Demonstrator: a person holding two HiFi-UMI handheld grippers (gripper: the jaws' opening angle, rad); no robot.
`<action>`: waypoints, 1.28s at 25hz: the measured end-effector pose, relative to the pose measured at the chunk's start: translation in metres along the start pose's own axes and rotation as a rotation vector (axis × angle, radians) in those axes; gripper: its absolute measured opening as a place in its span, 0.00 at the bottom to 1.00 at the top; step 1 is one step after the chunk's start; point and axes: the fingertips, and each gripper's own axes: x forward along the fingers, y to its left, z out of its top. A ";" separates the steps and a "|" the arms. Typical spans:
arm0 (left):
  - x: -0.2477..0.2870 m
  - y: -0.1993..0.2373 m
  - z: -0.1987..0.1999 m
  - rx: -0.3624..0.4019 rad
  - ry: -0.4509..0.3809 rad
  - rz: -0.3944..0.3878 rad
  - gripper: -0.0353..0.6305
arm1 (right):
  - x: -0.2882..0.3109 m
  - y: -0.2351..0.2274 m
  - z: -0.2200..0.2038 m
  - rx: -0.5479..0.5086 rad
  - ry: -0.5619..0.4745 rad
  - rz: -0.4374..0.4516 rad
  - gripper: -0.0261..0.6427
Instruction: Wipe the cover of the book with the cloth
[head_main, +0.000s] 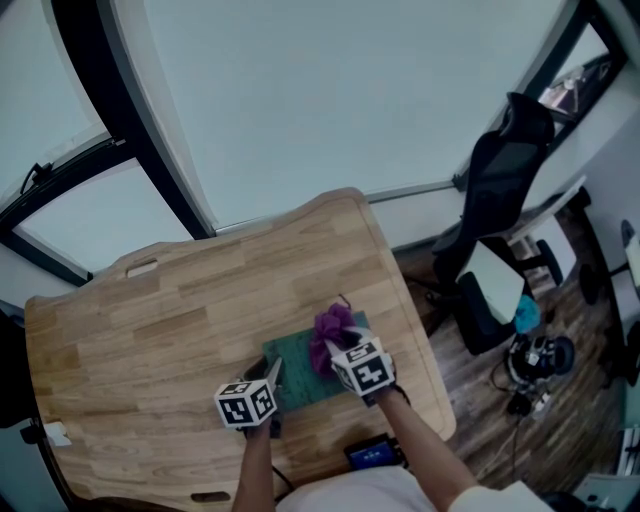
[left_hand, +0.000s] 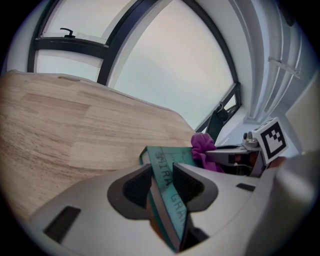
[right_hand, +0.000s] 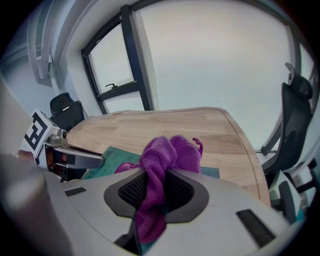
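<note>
**Head view.** The flat teal book lies on the pale wooden table, toward its five o'clock part and not far from the near rim. The left gripper meets the book at its nine o'clock edge. The right gripper holds a bunched purple microfibre cloth on the cover near its one o'clock corner. The two grippers are near each other, so a wide stroke toward nine o'clock could knock one against the other.

**Left gripper view.** Its fingers stand fairly wide but are filled by the book's edge. They clamp both faces, and the lettered cover shows between them. The grip looks to take only a narrow strip of that edge. I judge that a hard push from the cloth could twist the book in this hold or pull it free, and the book would then skid across the smooth wood.

**Right gripper view.** The fingers are narrow and pinch a fold of the cloth, most of which billows out ahead at twelve o'clock. Balled up like this, it probably touches little of the cover, so strokes may leave bands unwiped. Friction could also drag the fold out of the pinch. Pressing lower to compensate risks the hard fingertips scraping the cover.
</note>
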 end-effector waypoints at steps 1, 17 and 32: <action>0.000 0.000 0.000 0.000 0.000 -0.001 0.26 | 0.001 0.000 0.000 -0.004 -0.002 -0.001 0.17; 0.001 0.000 -0.001 -0.002 0.000 -0.003 0.26 | 0.007 0.023 0.004 -0.028 0.014 0.049 0.17; 0.001 0.000 -0.001 -0.025 0.026 -0.008 0.26 | 0.007 0.053 0.011 -0.076 0.032 0.139 0.17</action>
